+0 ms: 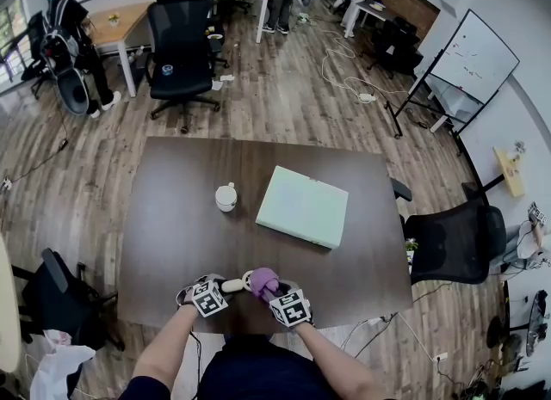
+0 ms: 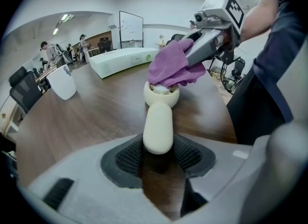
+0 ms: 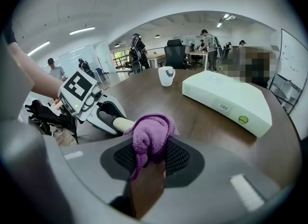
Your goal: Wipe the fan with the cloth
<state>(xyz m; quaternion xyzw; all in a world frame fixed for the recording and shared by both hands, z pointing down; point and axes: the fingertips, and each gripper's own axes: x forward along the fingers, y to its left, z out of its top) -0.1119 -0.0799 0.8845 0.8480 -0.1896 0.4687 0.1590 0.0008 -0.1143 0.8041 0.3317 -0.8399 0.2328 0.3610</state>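
Gripping the cream handheld fan [image 2: 158,124] by its handle, left gripper [image 2: 158,153] holds it at the table [image 1: 172,218] near edge; right gripper [image 3: 150,158] pinches purple cloth [image 3: 150,136] bunched against the fan's head.

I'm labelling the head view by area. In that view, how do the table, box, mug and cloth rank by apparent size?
1. Table
2. Box
3. Mug and cloth: these look about alike, and the cloth seems nearer the camera, so I leave them unranked.
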